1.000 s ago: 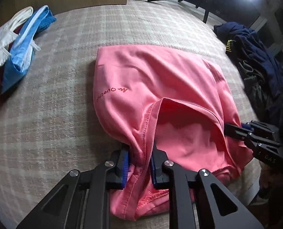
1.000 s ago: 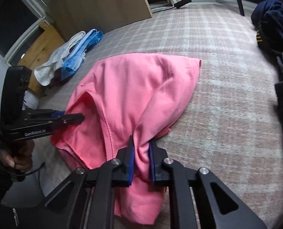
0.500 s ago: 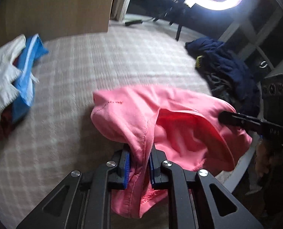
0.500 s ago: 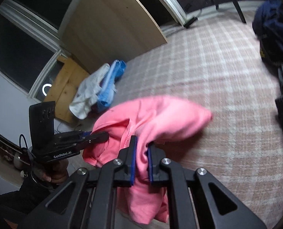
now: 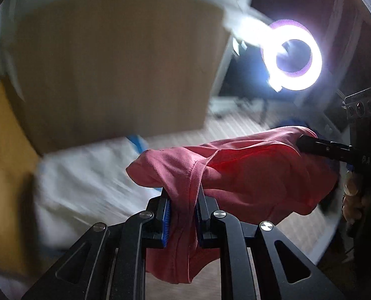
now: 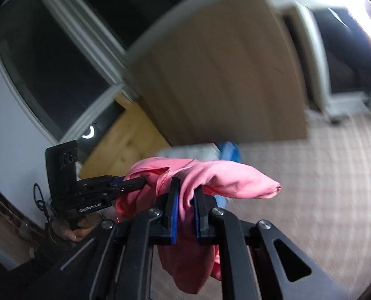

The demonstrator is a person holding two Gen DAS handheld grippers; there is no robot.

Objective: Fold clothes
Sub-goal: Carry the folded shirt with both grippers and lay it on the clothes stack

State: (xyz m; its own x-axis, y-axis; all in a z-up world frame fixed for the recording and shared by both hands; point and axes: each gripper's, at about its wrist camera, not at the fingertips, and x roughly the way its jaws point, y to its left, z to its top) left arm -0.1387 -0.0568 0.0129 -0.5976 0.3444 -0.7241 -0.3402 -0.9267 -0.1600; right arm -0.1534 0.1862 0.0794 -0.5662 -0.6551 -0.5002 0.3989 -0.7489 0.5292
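Observation:
A pink shirt hangs in the air between both grippers, bunched and sagging. My left gripper is shut on one edge of it, cloth pinched between the blue pads. My right gripper is shut on another edge of the pink shirt, with a fold drooping below the fingers. Each gripper shows in the other's view: the right gripper at the right, the left gripper at the left, both clamped on the cloth. Both views are motion-blurred.
A checked beige bed cover lies below. A white and blue pile of clothes sits behind the shirt. A wooden panel stands beyond, a bright ring light to the right, a dark window to the left.
Both grippers have lifted the pink shirt off the bed cover into the air. Both views have tilted up towards the wooden panel and the ring light.

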